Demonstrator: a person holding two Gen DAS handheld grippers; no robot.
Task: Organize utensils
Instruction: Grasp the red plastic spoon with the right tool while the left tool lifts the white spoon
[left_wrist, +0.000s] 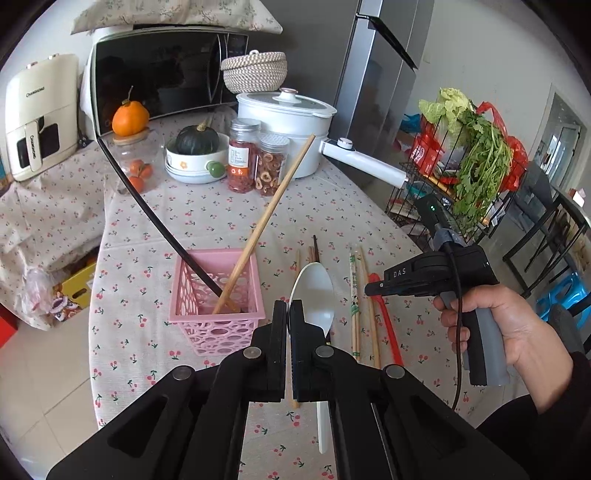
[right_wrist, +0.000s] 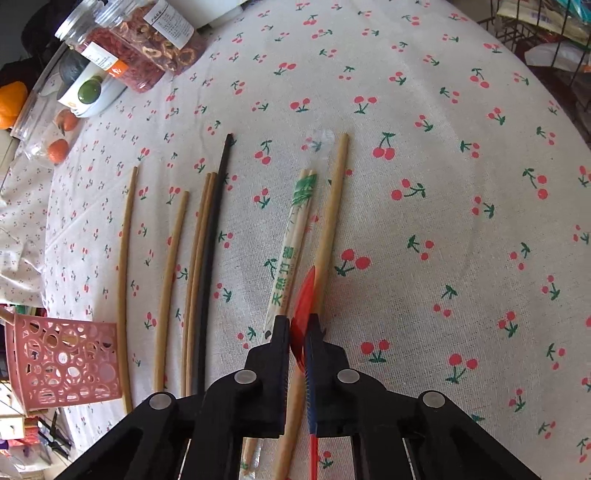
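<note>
My right gripper is clamped on the red spoon, just above the cherry tablecloth among loose chopsticks. My left gripper looks closed, hovering over the white spoon (contact unclear), beside the pink basket holding two chopsticks.

Two chopsticks standing in basket, spoon right of it, loose chopsticks further right
</note>
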